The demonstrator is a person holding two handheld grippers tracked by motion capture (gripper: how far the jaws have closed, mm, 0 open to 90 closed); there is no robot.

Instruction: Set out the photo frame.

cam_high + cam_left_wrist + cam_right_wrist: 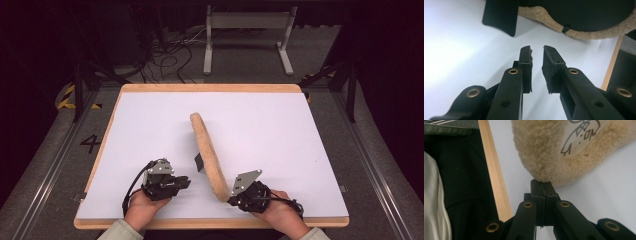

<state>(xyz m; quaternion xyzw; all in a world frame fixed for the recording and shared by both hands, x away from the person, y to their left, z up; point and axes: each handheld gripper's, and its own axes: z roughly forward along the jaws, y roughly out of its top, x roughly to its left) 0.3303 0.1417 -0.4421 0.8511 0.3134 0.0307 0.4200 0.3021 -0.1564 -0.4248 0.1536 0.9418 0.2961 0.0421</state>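
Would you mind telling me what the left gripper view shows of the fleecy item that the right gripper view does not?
The left gripper view alone shows the fleecy item's dark underside, a black tab hanging from it, and the left gripper parted, holding nothing. The right gripper view alone shows a line drawing on its pale face, with the right gripper clamped on its edge. Both show the fleecy rim and white tabletop.

Fleecy tan pad [209, 156] — raised on edge

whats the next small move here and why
Probably bring the left tongs in to grip the hanging black tag. The right tongs are already shut on the fleece pad's near edge, holding it upright, while the left tongs are open, just short of the tag.
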